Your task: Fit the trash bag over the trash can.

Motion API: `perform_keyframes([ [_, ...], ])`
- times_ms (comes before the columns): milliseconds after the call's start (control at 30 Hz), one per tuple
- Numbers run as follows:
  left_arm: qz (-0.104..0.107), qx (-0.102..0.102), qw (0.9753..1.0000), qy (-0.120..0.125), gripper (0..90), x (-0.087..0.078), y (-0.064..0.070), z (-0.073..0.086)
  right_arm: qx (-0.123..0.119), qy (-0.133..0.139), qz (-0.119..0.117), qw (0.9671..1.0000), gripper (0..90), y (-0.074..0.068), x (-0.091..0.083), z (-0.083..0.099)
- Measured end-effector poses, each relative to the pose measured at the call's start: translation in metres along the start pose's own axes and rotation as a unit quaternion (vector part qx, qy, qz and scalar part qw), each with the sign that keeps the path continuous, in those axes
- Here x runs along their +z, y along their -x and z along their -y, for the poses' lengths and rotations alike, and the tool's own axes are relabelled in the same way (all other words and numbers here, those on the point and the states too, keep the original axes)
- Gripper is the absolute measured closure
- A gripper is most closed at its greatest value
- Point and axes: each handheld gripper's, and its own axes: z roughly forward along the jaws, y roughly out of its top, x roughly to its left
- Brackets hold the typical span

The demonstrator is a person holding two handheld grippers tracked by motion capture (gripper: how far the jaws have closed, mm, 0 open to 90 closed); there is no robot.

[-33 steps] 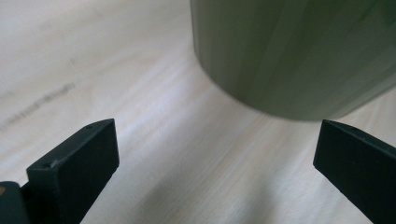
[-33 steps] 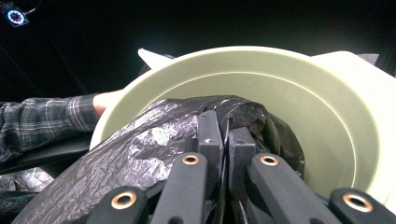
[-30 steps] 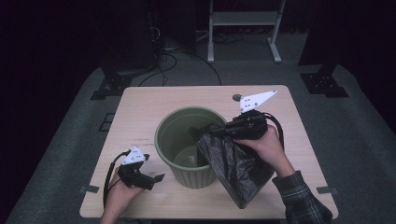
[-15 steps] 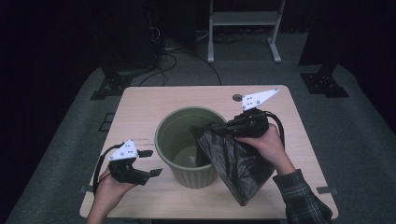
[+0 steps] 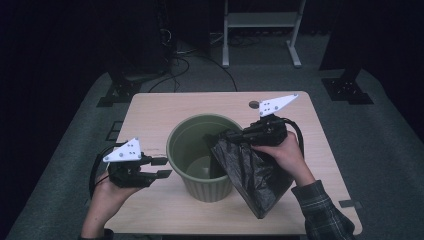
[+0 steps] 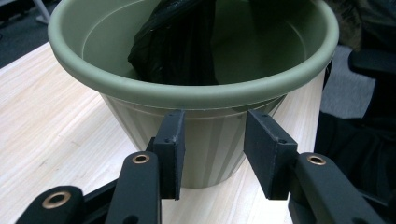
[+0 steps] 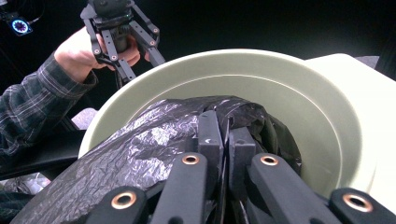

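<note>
The green bin (image 5: pixel 202 150) stood on the table (image 5: pixel 150 110) with one corner of the black bag (image 5: pixel 250 172) dipping inside its rim, the rest draped down its outer wall. The right gripper (image 5: pixel 231 136) pinched the bag's edge over the bin's rim. The left gripper (image 5: pixel 164 167), jaws apart and holding nothing, hovered just beside the bin's opposite wall.

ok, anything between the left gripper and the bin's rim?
Nothing visible. The left gripper is open, facing the green bin across bare table. The black bag, clamped by the right gripper, hangs over the far rim.
</note>
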Motion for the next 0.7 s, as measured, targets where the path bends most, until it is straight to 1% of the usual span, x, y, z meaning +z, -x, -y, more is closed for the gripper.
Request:
perform_keyframes([
  [67, 0.001, 0.003, 0.9999, -0.01, 58.6, 0.0, 0.0, -0.005, 0.0, 0.0, 0.0, 1.0, 87.3, 0.0, 0.0, 0.0],
  [133, 0.001, 0.005, 0.9999, -0.013, 58.9, 0.001, 0.0, -0.007, 0.0, 0.001, -0.001, 1.0, 87.3, 0.0, 0.0, 0.0],
  [233, 0.003, 0.004, 0.9999, -0.015, 59.0, 0.001, -0.001, -0.006, 0.0, 0.002, -0.001, 1.0, 87.3, 0.001, -0.001, 0.0],
  [267, 0.002, 0.0, 0.9999, -0.015, 59.0, 0.001, -0.001, -0.005, 0.001, 0.002, -0.001, 1.0, 87.3, 0.001, -0.001, 0.0],
  [333, -0.002, -0.001, 0.9998, -0.018, 59.0, 0.001, -0.002, -0.002, 0.001, 0.001, -0.001, 1.0, 87.3, 0.0, -0.001, 0.0],
  [400, 0.0, -0.004, 0.9999, -0.011, 59.0, -0.001, -0.003, 0.001, 0.0, 0.0, 0.0, 1.0, 87.3, 0.001, -0.001, 0.0],
  [500, -0.002, -0.004, 0.9999, -0.013, 59.9, -0.004, -0.003, 0.003, 0.0, 0.002, 0.0, 1.0, 87.4, 0.0, -0.001, 0.0],
  [667, -0.009, -0.005, 0.9999, -0.006, 65.1, -0.016, -0.005, 0.003, -0.002, 0.002, 0.001, 1.0, 87.5, 0.0, -0.001, -0.001],
  [700, -0.01, -0.004, 0.9999, -0.002, 68.6, -0.018, -0.004, 0.002, -0.002, 0.002, 0.001, 1.0, 87.5, 0.0, -0.001, -0.001],
])
